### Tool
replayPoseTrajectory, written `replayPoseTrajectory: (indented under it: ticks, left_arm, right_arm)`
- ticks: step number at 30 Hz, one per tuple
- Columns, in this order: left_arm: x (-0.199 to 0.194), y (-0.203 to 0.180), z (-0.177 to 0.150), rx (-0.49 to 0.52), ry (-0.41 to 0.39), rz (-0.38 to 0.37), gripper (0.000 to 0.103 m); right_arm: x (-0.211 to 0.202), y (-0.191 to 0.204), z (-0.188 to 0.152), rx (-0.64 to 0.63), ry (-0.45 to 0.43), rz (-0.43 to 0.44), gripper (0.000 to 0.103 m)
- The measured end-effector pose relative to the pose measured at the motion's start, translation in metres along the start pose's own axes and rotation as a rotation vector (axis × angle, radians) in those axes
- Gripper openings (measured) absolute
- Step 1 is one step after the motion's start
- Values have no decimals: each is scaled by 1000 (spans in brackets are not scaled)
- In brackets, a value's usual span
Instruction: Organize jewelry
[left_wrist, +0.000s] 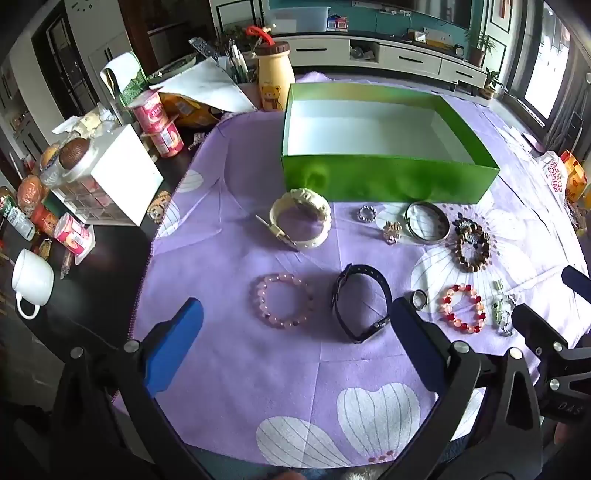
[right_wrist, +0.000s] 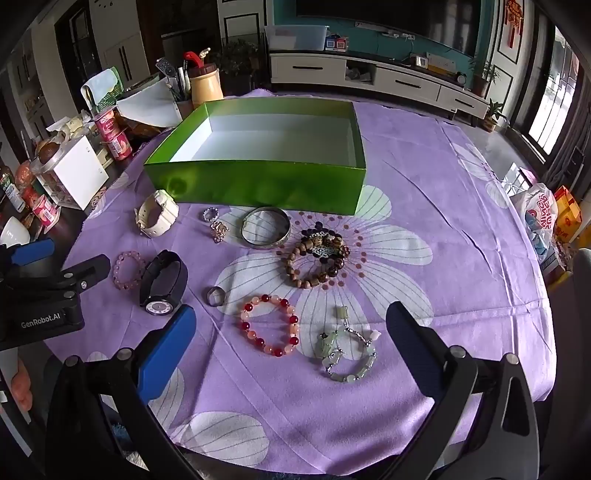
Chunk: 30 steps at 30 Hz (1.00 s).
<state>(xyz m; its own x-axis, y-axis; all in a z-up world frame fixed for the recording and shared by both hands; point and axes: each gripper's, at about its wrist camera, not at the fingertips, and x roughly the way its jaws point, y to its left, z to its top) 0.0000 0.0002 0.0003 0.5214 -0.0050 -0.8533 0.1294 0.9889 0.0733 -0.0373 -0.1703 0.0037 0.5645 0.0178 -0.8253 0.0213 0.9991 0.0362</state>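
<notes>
Two watches and several bracelets lie flat on the purple flowered cloth (right_wrist: 424, 155) ahead of my grippers, with the open green box (left_wrist: 384, 181) beyond them, its long side running across my view. My left gripper (left_wrist: 295, 332) is spread wide and holds nothing, the pink bead bracelet (left_wrist: 284, 304) and black watch (left_wrist: 362, 306) just ahead between its fingers. My right gripper (right_wrist: 291, 334) is equally wide and empty, the red bead bracelet (right_wrist: 269, 325) and jade bracelet (right_wrist: 347, 350) between its fingers.

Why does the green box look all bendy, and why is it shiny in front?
Left wrist view: the fisheye lens curves the green box, and its glossy front wall shows soft glare. Right wrist view: same bending, a bright patch on that wall, and the windows at the right edge are washed out white. The corners of both views go dark.
</notes>
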Motion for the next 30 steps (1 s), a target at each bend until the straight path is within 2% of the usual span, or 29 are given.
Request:
replayPoseTrajectory:
  ticks: [4,8,11,30]
  left_arm:
    - [-4,0,1,6,-12,21,101]
    - [0,0,-4,11,9,6,101]
    - [11,-5,-4,19,15,9,101]
    - [10,-10,1,36,6,3,101]
  right_arm:
    - [-4,-2,2,10,-3,3,102]
    - [9,-2,-5,22,8,15,102]
    - [3,-5,-3,14,25,26,102]
    - [15,-5,-1,22,26,40,102]
